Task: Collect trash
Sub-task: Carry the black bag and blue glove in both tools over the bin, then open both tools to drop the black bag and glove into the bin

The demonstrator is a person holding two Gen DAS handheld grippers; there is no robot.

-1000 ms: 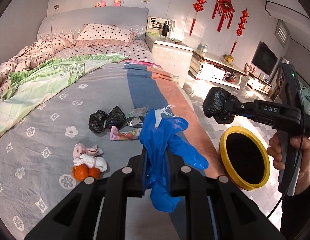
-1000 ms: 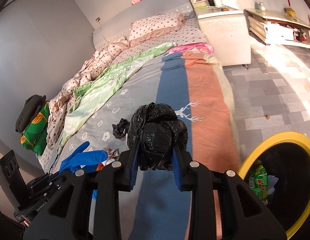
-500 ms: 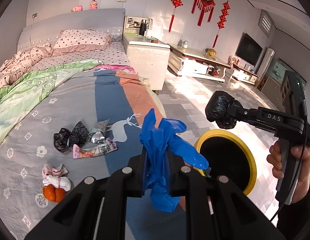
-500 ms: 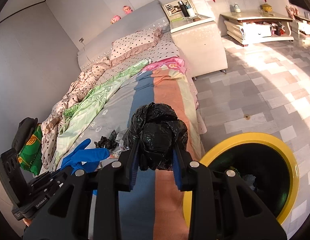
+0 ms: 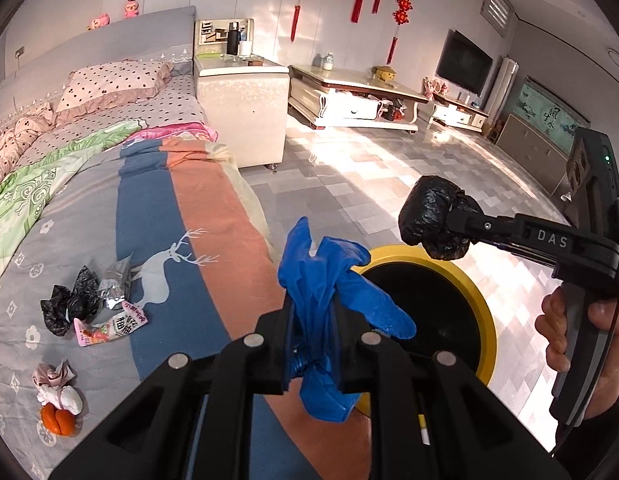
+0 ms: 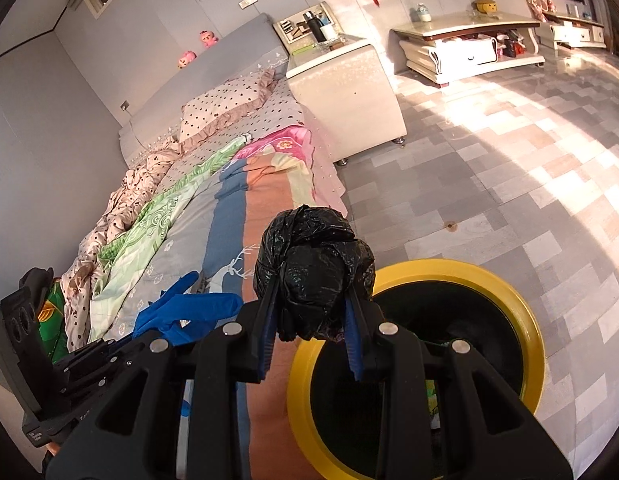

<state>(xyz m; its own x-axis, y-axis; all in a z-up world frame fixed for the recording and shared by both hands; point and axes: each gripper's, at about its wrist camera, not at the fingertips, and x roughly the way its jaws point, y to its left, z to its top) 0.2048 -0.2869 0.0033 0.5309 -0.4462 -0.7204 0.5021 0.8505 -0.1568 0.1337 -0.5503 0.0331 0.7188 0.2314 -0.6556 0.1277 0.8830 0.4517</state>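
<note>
Both grippers loaded, at the bin beside the bed edge.

Yellow-rimmed bin (image 6: pixel 525 316) sits on the tiled floor (image 5: pixel 389 168) tight against the side of the bed (image 5: pixel 213 216); floor past it toward the nightstand (image 5: pixel 241 112) and TV console (image 5: pixel 349 100) is open. Left gripper (image 5: pixel 313 344) is clamped on a crumpled blue glove (image 5: pixel 329 280), jaws nearly together, glove hanging over the bed edge with its fingers over the bin's near rim. Right gripper (image 6: pixel 311 320) is clenched on a balled black plastic bag (image 6: pixel 313 264), jaws about mid-width, held above the bin's bed-side rim; hand (image 5: pixel 569 328) is on its grip. Some trash is visible inside the bin. On the bedspread: black bag scraps (image 5: pixel 69 304), silver wrapper (image 5: pixel 115 284), pink snack wrapper (image 5: pixel 109 326), tissue wad (image 5: pixel 57 388), orange peel (image 5: pixel 57 422).
</note>
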